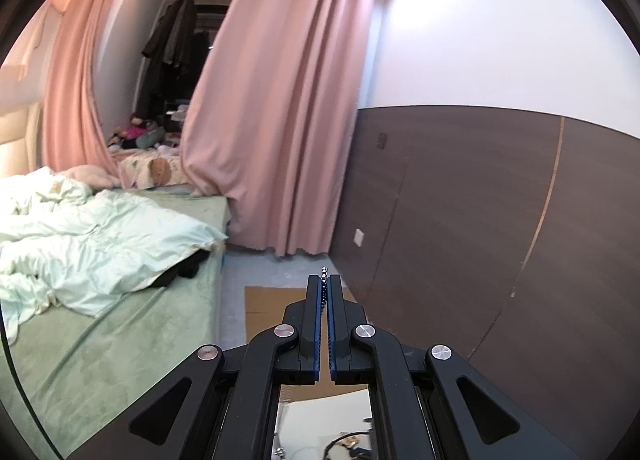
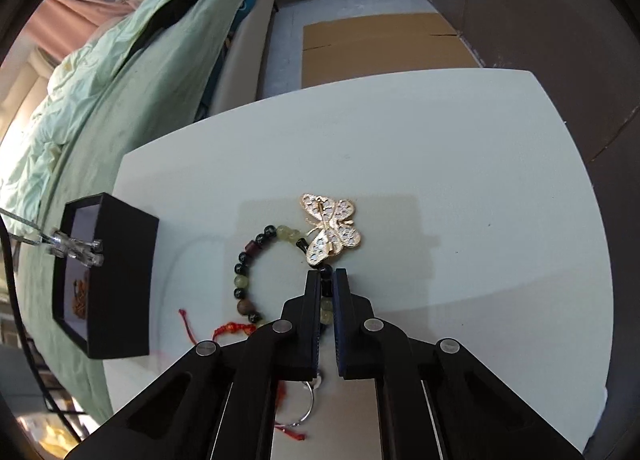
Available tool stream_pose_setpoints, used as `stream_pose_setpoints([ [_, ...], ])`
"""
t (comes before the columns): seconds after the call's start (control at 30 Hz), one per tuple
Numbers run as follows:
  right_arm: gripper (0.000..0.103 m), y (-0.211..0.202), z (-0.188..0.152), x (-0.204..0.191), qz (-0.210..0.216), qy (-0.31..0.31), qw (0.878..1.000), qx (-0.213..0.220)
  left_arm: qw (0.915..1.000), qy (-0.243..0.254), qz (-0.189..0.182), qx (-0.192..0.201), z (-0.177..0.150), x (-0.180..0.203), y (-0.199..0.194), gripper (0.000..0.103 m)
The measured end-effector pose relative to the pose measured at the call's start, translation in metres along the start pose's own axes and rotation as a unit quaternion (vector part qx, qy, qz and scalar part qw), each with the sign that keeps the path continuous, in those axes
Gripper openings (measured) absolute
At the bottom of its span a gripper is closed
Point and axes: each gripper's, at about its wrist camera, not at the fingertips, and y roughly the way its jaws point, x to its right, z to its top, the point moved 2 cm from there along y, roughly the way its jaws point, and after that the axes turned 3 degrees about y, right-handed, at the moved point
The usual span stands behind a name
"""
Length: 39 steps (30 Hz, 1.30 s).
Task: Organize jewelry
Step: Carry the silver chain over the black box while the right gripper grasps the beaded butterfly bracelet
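With our left gripper [image 1: 324, 280] clenched on a beaded chain [image 1: 324, 271], we pinch the bead bracelet [image 2: 256, 276] firmly in our right gripper [image 2: 327, 278], steering clear of the butterfly brooch [image 2: 330, 230] at twelve o'clock.

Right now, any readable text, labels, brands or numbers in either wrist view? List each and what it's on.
None readable in either view.
black box: no print visible on its walls.
butterfly brooch: pattern only, no lettering.
bead bracelet: plain beads.
flattened cardboard: no markings legible.
patterned pillow: printed figures, too blurred to tell whether any are words.
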Motion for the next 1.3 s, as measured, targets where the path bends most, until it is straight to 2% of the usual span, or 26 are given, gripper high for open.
stream_pose_setpoints([
  [0.17,0.006,-0.018,-0.003,-0.007,0.042,-0.007,0.999,0.017,0.9994,-0.028,0.016,-0.014,-0.012,-0.022,0.004,0.002],
  [0.27,0.006,-0.023,-0.009,-0.009,0.052,-0.004,0.998,0.022,0.9991,-0.039,0.015,-0.008,-0.005,-0.028,-0.002,0.002],
  [0.47,0.006,-0.028,-0.010,-0.011,0.063,0.004,0.997,0.033,0.9997,-0.010,0.012,0.021,0.022,-0.012,-0.019,0.002],
  [0.67,0.006,-0.031,-0.013,-0.016,0.070,-0.002,0.997,0.034,0.9997,-0.001,0.018,0.014,0.021,-0.014,-0.016,0.002],
  [0.87,0.006,-0.038,-0.017,-0.018,0.077,-0.005,0.996,0.038,0.9992,-0.004,0.040,-0.002,0.000,-0.026,-0.004,0.002],
  [0.97,0.006,-0.043,-0.020,-0.017,0.084,-0.004,0.996,0.042,0.9988,-0.016,0.040,-0.022,-0.018,-0.035,0.007,0.002],
  [1.3,0.006,-0.064,-0.028,-0.010,0.115,0.020,0.991,0.068,0.9916,-0.081,0.031,-0.095,-0.102,-0.060,0.045,0.002],
])
